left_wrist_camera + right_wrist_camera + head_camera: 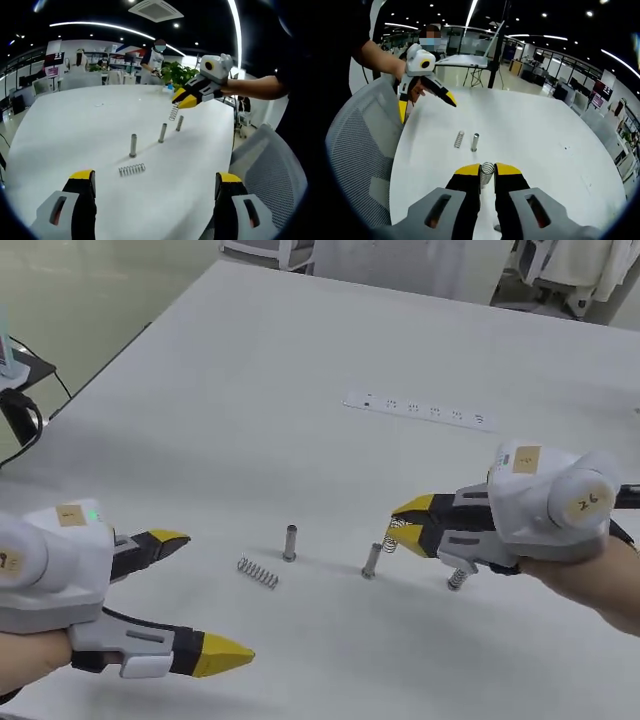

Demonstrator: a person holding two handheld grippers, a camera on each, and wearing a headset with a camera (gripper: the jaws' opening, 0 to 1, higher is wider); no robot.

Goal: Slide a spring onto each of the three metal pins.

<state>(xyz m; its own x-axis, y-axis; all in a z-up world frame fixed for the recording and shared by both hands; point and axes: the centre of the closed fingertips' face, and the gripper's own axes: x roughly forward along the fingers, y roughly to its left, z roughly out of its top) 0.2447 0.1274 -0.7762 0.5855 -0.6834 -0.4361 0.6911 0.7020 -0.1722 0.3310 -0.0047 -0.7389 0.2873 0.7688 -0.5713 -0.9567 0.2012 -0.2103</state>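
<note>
Three short metal pins stand upright in a row on the white table: one on the left (290,542), one in the middle (371,560), one on the right (457,579) just under my right gripper. A loose spring (258,572) lies flat near the left pin. My right gripper (408,526) is shut on a second spring (393,533), held a little above and behind the middle pin. That spring (487,172) shows pinched between the yellow tips. My left gripper (200,595) hovers open and empty at the near left, short of the loose spring (132,170).
A white power strip (420,410) lies farther back on the table. A grey mesh chair (272,165) stands at the table's near side. People stand beyond the far edge. Bare tabletop (250,420) lies around the pins.
</note>
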